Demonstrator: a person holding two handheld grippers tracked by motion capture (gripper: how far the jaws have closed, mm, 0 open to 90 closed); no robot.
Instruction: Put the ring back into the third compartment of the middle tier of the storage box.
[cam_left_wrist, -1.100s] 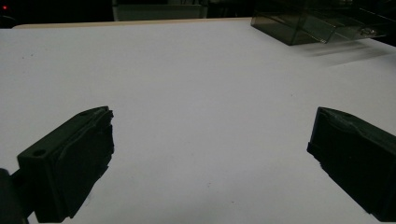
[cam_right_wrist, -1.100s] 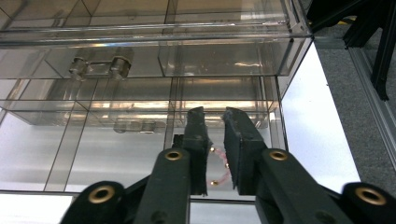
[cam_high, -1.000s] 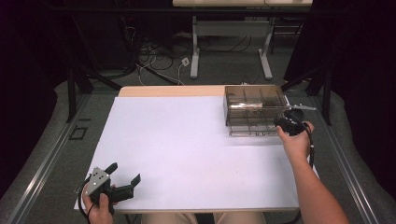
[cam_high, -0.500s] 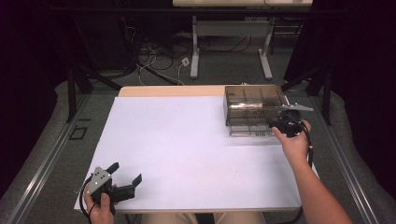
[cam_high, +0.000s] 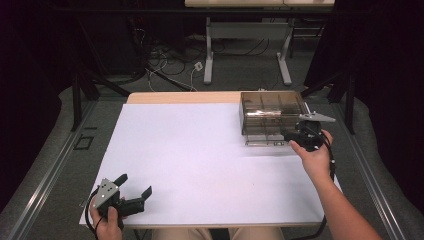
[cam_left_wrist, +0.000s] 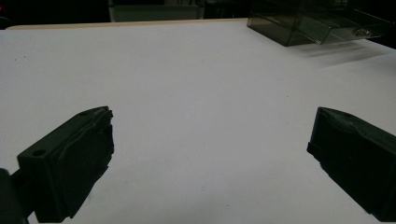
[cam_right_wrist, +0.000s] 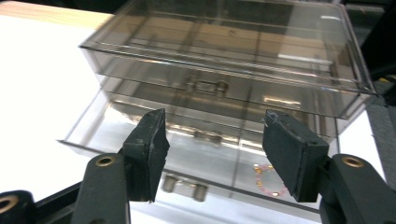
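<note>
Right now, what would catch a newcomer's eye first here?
Probably the smoky see-through drawer box at the white table's far right, its bottom drawer pulled out. The right claw hovers open at that drawer, while the left claw waits open near the front-left corner.

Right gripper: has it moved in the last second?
Yes, slightly. The right gripper has edged left and toward the smoky plastic drawer box, whose bottom drawer stands pulled out.

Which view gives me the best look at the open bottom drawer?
The right gripper view: the drawer sits pulled out just beyond the open jaws, its handle and a small pink item inside visible. The high view shows it small, beside the right gripper. The left gripper view shows the box far off and blurred.
</note>
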